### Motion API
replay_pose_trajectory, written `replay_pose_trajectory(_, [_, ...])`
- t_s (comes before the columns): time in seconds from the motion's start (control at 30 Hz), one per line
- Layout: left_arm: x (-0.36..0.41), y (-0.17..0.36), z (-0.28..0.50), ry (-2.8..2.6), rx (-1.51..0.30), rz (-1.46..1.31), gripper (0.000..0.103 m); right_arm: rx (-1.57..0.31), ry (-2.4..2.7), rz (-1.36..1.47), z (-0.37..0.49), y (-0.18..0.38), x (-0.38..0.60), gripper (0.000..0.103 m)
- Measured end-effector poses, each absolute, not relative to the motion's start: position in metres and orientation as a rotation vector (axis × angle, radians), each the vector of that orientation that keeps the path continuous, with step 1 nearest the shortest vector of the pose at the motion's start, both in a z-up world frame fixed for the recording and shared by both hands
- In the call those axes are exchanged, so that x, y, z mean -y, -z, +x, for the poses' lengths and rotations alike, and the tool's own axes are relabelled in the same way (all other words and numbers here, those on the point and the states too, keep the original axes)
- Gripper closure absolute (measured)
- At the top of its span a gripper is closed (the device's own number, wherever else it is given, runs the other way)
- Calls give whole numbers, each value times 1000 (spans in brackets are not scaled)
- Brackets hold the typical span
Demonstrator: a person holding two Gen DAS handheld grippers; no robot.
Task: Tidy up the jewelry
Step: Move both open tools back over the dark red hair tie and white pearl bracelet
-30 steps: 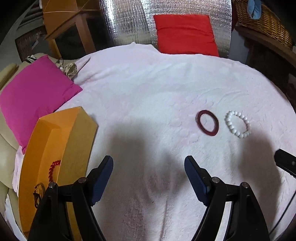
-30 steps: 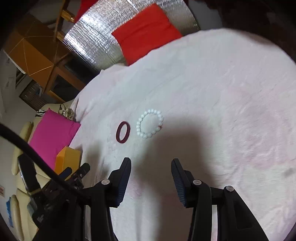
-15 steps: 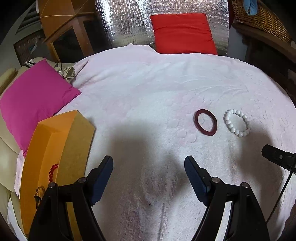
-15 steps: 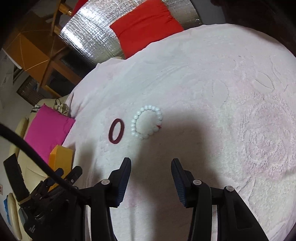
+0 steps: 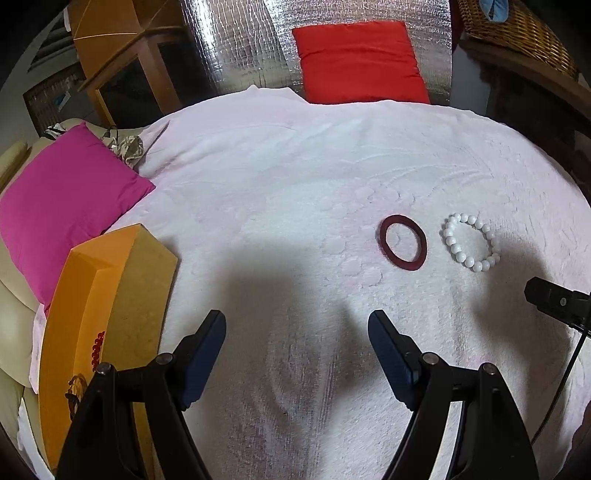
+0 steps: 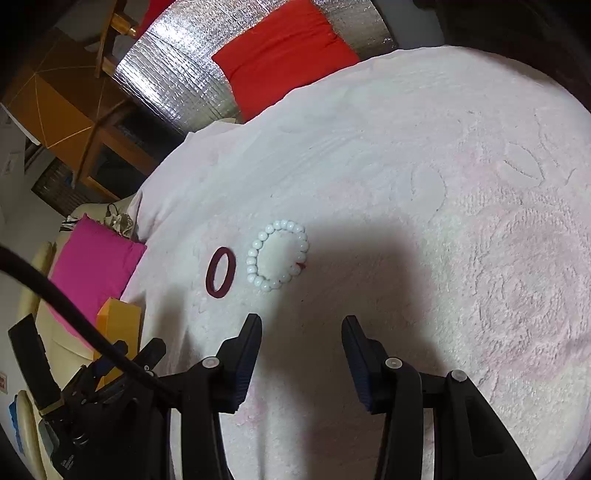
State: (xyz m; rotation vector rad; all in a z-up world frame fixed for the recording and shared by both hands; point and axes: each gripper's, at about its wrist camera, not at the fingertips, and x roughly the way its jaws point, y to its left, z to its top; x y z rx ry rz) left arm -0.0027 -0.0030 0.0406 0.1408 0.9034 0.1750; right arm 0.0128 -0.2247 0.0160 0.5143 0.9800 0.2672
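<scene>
A dark red bangle (image 5: 403, 242) and a white bead bracelet (image 5: 470, 242) lie side by side on the pale pink blanket (image 5: 295, 177). They also show in the right wrist view, the bangle (image 6: 220, 272) left of the bracelet (image 6: 277, 254). An orange box (image 5: 88, 317) at the left holds red beads (image 5: 96, 347) and another dark piece. My left gripper (image 5: 297, 339) is open and empty, short of the bangle. My right gripper (image 6: 301, 343) is open and empty, just short of the white bracelet.
A magenta cushion (image 5: 62, 203) lies at the left, a red cushion (image 5: 358, 61) at the far edge against silver foil. A wicker basket (image 5: 517, 33) stands at the back right. The right gripper's body (image 5: 557, 302) juts in at the right of the left wrist view.
My right gripper has moved forward and down toward the white bracelet. My left gripper has shifted slightly; both stay open.
</scene>
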Motion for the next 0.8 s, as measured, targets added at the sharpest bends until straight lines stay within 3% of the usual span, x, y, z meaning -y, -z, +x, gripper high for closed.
replay_pose_trajectory(0.8, [13,-33,6,-154,-922,161,23,-942,-255,526,29,-13,230,55])
